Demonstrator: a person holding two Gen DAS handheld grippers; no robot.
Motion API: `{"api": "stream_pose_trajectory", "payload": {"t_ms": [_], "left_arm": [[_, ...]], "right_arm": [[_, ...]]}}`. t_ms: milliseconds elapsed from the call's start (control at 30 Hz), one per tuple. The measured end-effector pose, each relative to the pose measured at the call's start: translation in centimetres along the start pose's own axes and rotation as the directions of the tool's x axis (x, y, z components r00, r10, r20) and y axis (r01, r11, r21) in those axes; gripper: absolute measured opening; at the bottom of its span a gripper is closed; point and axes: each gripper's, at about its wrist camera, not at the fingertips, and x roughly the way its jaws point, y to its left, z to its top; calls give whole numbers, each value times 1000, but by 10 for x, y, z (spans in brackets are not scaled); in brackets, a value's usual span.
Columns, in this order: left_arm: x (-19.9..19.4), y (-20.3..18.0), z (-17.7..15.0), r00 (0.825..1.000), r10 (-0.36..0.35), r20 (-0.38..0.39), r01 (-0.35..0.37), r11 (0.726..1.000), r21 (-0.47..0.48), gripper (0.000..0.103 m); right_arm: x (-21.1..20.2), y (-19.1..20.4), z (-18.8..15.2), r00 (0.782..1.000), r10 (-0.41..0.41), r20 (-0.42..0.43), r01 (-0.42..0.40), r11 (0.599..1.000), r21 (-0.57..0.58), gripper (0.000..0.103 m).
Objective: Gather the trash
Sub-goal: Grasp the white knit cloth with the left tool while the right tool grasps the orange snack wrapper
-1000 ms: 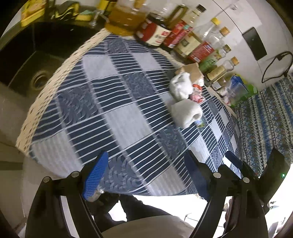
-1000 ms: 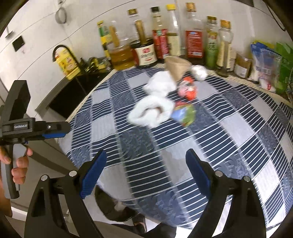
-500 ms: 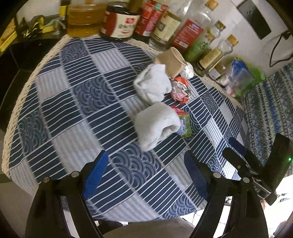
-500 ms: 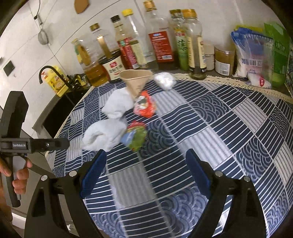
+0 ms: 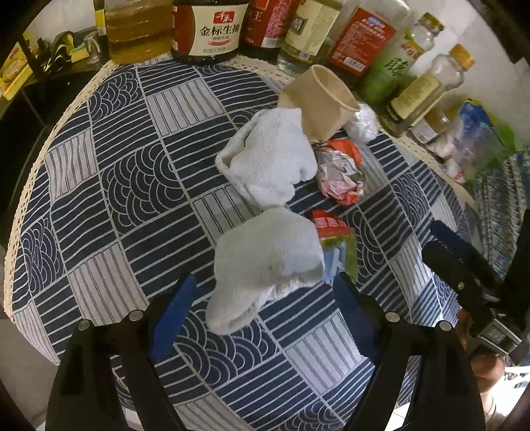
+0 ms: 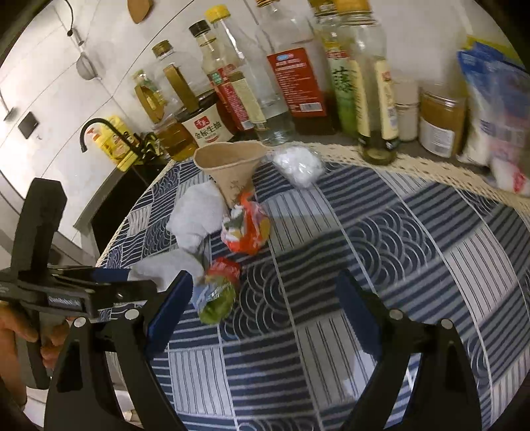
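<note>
On the blue-and-white patterned tablecloth (image 5: 132, 185), nearest the left gripper (image 5: 265, 308), a crumpled white cloth (image 5: 265, 262) lies partly between the gripper's spread blue-padded fingers (image 5: 172, 311), which are wide apart and pinch nothing. Touching that cloth on its right side is a green, blue and red wrapper (image 5: 334, 242). In the right wrist view the right gripper (image 6: 265, 308) hangs over the table with its fingers (image 6: 169, 308) also spread and empty, the same wrapper (image 6: 217, 291) just inside its left finger and bare tablecloth (image 6: 414, 232) ahead of its right one. Beyond, a second white cloth (image 5: 268, 159) sits bunched up, and just beside it on the right lies a crumpled red and white wrapper (image 5: 338, 172). Behind both, a tan paper cup (image 5: 321, 102) lies tipped on its side against the second cloth, with a small white wad (image 5: 362, 122) near its rim. Farthest back, along the lace edge of the tablecloth, stands a row of sauce and oil bottles (image 5: 205, 30); in the right wrist view jars (image 6: 440, 122) and plastic bags (image 6: 497, 99) stand to the right of them, and a black faucet (image 6: 96, 127) shows at the far left.
</note>
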Motion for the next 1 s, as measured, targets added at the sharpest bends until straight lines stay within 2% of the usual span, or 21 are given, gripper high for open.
{"api": "stream_pose_trajectory", "payload": {"t_ms": [100,267,333,467,733,800,900,1000], "left_arm": [[5,-2,3,1000,2,-4,-2,1000,-13,82],[19,0,7,1000,14,-20,-15,999,-40,82],[23,1,8,999,43,-24,-44,998,-41,78],[24,0,11,1000,25,-15,-26,998,-52,61],[20,6,6,1000,-21,1,21,997,-76,44],[15,8,3,999,-31,7,32,996,-78,39],[6,5,1,999,-35,22,36,996,-77,36],[-4,5,-3,999,-37,31,40,996,-82,33]], "right_arm": [[12,-1,11,1000,-13,-17,12,1000,-13,87],[27,-6,26,998,55,-40,-55,998,0,87],[33,-7,30,996,70,-49,-70,998,-4,87],[48,-6,36,993,89,-80,-91,996,-21,87],[74,-2,41,988,89,-127,-96,994,-44,86],[79,-2,42,987,86,-133,-93,995,-45,82],[90,-2,44,983,93,-161,-100,994,-35,70],[95,-1,46,981,99,-167,-105,994,-26,68]]}}
